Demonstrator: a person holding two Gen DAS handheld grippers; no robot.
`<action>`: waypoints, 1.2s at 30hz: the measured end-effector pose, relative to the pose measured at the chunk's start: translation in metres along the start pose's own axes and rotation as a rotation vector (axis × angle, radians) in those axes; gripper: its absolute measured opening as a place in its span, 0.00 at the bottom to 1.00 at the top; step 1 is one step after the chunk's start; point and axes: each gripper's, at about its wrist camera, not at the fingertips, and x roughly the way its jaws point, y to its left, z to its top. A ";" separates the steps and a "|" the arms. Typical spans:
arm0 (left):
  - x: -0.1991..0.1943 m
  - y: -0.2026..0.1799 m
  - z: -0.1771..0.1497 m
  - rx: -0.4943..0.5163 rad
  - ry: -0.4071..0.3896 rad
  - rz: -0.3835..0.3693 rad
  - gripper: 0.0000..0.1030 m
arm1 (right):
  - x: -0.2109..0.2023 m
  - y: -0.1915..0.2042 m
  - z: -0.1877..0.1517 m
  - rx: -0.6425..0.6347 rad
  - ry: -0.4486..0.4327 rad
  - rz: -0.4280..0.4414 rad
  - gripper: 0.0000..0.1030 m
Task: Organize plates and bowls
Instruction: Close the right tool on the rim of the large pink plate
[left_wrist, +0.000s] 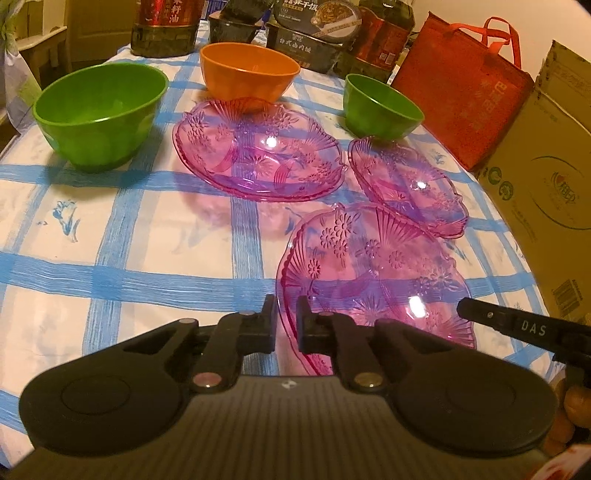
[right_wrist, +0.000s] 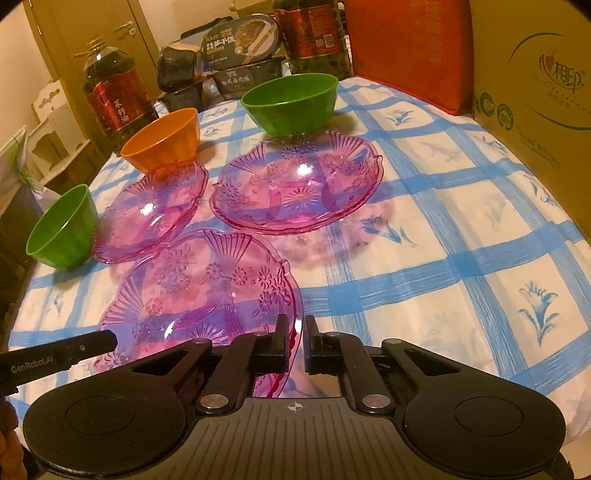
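Blue-checked cloth covers the surface, where both grippers' fingers, left (left_wrist: 285, 314) and right (right_wrist: 296, 334), pinch opposite rims of the nearest large pink transparent patterned plate (left_wrist: 373, 266), so lifting should stay level and synchronised.

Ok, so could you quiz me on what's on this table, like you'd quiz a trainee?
1. How many bowls stand on the tablecloth? A two, B three, C five.
2. True or false: the orange bowl sits inside the large green bowl.
3. Fill in: the left gripper and right gripper are both shut on the rim of the nearest ____.
Key: 1 B. 2 false; it stands by itself on the cloth. 3 pink plate.
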 end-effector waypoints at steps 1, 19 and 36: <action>-0.001 -0.001 0.001 0.003 -0.003 0.001 0.09 | -0.001 0.000 0.000 0.001 -0.001 0.000 0.07; -0.013 -0.039 0.040 0.067 -0.075 -0.043 0.09 | -0.033 -0.018 0.034 0.053 -0.099 -0.018 0.07; 0.055 -0.083 0.108 0.049 -0.089 -0.058 0.09 | 0.011 -0.064 0.115 0.056 -0.150 -0.039 0.07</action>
